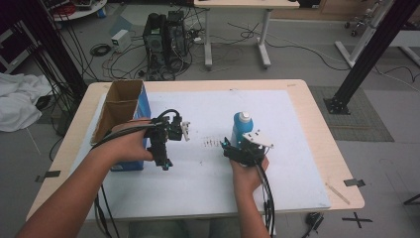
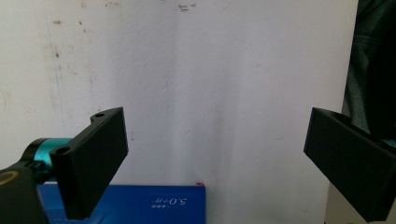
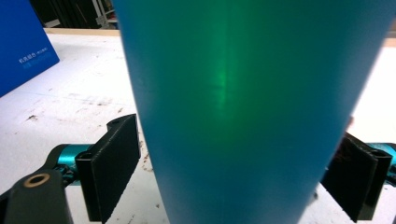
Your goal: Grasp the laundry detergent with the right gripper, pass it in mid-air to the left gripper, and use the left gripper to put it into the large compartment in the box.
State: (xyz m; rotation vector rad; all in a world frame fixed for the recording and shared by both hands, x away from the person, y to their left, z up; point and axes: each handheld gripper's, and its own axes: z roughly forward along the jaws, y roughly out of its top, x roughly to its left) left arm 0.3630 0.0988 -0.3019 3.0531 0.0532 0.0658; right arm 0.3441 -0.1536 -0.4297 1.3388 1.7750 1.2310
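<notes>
The blue bottle (image 1: 242, 128) stands upright, white cap up, between the right claw's (image 1: 236, 147) spread jaws, untouched; left claw (image 1: 166, 163) spread.

Even, soft light (close bottle (image 3: 243, 107) blurred).

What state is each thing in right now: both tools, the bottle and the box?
Left tool: open, jaws wide apart, nothing between them, pointing down at the white mat.
Right tool: open around the blue bottle, a gap showing at the left jaw; contact at the right jaw unclear.
Blue bottle: upright on the mat, white cap on.
Cardboard box: upright, top open, inside hidden.
</notes>
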